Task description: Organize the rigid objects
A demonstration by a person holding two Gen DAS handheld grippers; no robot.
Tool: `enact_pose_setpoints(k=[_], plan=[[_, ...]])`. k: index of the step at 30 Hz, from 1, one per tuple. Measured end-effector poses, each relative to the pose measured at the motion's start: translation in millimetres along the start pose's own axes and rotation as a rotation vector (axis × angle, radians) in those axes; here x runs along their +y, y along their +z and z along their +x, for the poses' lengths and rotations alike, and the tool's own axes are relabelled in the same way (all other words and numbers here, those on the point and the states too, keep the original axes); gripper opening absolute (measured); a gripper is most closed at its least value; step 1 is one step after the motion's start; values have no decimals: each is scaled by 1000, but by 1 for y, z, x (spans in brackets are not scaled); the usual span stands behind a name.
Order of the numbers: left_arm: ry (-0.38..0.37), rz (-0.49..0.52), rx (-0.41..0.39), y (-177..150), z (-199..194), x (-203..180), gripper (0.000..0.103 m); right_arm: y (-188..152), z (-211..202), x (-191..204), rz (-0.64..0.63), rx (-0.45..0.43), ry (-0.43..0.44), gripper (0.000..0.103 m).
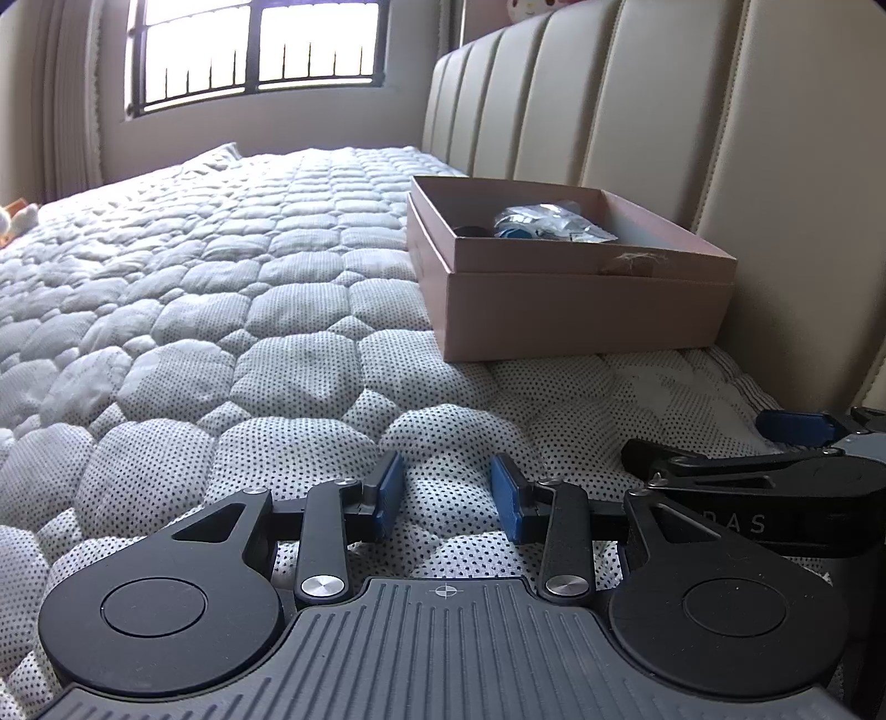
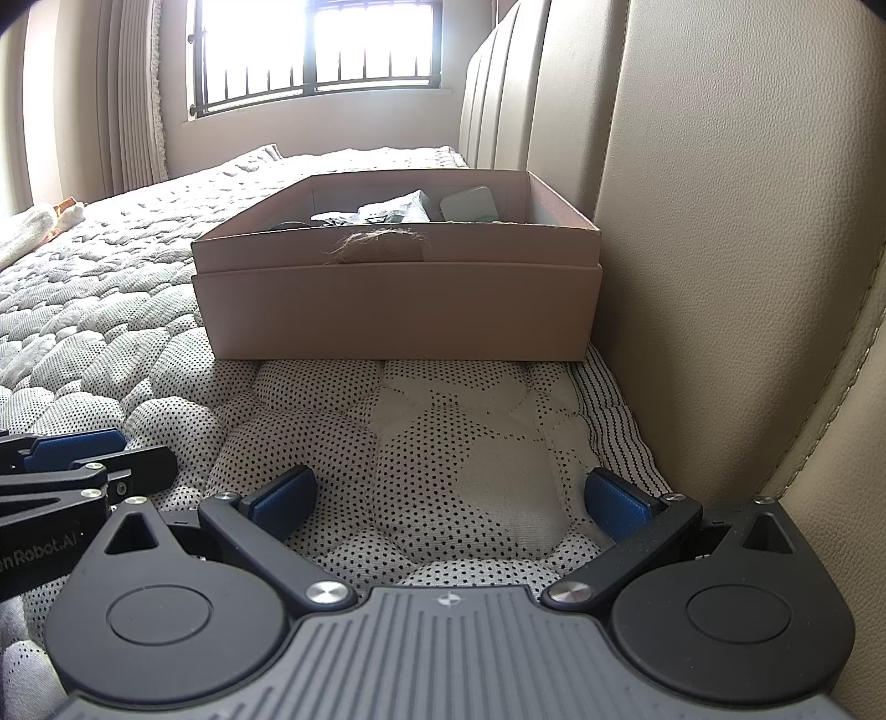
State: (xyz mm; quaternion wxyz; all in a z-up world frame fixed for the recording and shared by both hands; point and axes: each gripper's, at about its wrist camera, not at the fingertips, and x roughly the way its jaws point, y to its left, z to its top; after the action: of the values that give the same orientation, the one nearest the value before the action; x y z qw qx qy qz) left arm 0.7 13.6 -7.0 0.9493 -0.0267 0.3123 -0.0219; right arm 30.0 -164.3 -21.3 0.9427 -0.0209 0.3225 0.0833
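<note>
A pink cardboard box (image 1: 587, 310) stands open on the quilted mattress against the padded headboard; it also shows in the right wrist view (image 2: 398, 310). Inside it lie a clear plastic bag with blue pieces (image 1: 545, 221), a dark round item (image 1: 468, 230) and a pale flat case (image 2: 468, 202). My left gripper (image 1: 448, 498) is open and empty, low over the mattress, short of the box. My right gripper (image 2: 448, 498) is wide open and empty, close to the headboard, short of the box. Each gripper shows at the edge of the other's view.
The beige padded headboard (image 2: 720, 221) rises along the right. The quilted mattress (image 1: 194, 304) stretches left toward a barred window (image 1: 249, 50). A small plush toy (image 1: 16, 219) lies at the far left edge. A curtain hangs left of the window.
</note>
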Motion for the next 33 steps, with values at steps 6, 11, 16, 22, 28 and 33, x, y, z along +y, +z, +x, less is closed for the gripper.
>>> enact_pose_setpoints(k=[6, 11, 16, 22, 28, 33], plan=[[2, 7, 1, 0, 0, 0, 40, 0, 0, 0, 0, 0, 0, 103], [8, 18, 2, 0, 0, -2, 40, 0, 0, 0, 0, 0, 0, 103], [17, 36, 3, 0, 1, -4, 40, 0, 0, 0, 0, 0, 0, 103], [11, 30, 5, 0, 1, -2, 40, 0, 0, 0, 0, 0, 0, 103], [8, 23, 7, 1, 1, -1, 40, 0, 0, 0, 0, 0, 0, 103], [0, 11, 9, 1, 1, 1, 40, 0, 0, 0, 0, 0, 0, 103]])
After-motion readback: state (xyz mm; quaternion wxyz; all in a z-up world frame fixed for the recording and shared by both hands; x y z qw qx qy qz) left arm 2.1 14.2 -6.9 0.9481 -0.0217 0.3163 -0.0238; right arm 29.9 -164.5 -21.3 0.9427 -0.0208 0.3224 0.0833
